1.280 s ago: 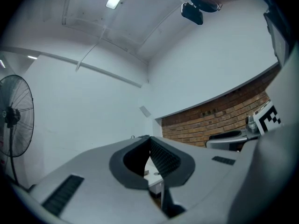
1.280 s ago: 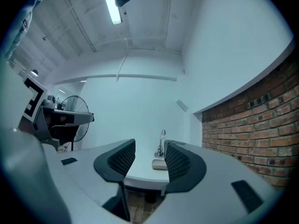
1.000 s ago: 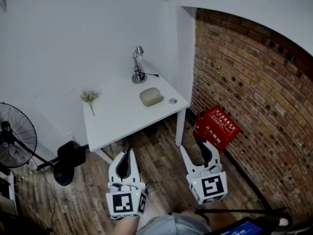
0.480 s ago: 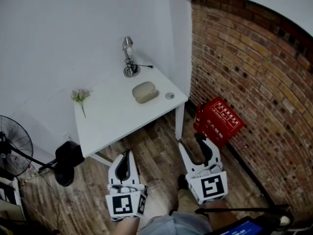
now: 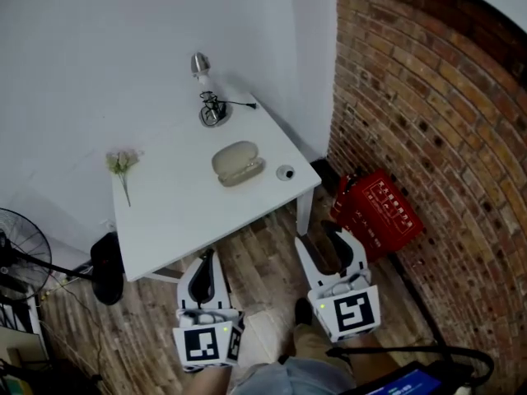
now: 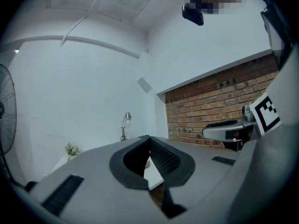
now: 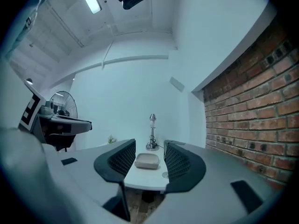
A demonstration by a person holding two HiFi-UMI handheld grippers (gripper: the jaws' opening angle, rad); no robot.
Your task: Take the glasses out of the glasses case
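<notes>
A closed beige glasses case [image 5: 238, 162] lies on the white table [image 5: 177, 208], towards its right end. Both grippers hang over the wooden floor in front of the table, well short of the case. My left gripper [image 5: 205, 257] is shut and empty, its pads meeting at the tip [image 6: 149, 139]. My right gripper [image 5: 319, 239] is open and holds nothing. In the right gripper view the glasses case [image 7: 147, 161] shows far off through the gap of the right gripper [image 7: 149, 144]. No glasses are visible.
A small desk lamp [image 5: 209, 105] stands at the table's far end, a flower sprig [image 5: 122, 164] lies at its left and a small round object [image 5: 285, 173] sits beside the case. A red crate [image 5: 376, 212] leans by the brick wall [image 5: 428, 97]. A fan [image 5: 18, 245] stands left.
The view has closed in on the table, which now sits lower and larger in the head view. Both grippers keep their places in the view, with jaws unchanged.
</notes>
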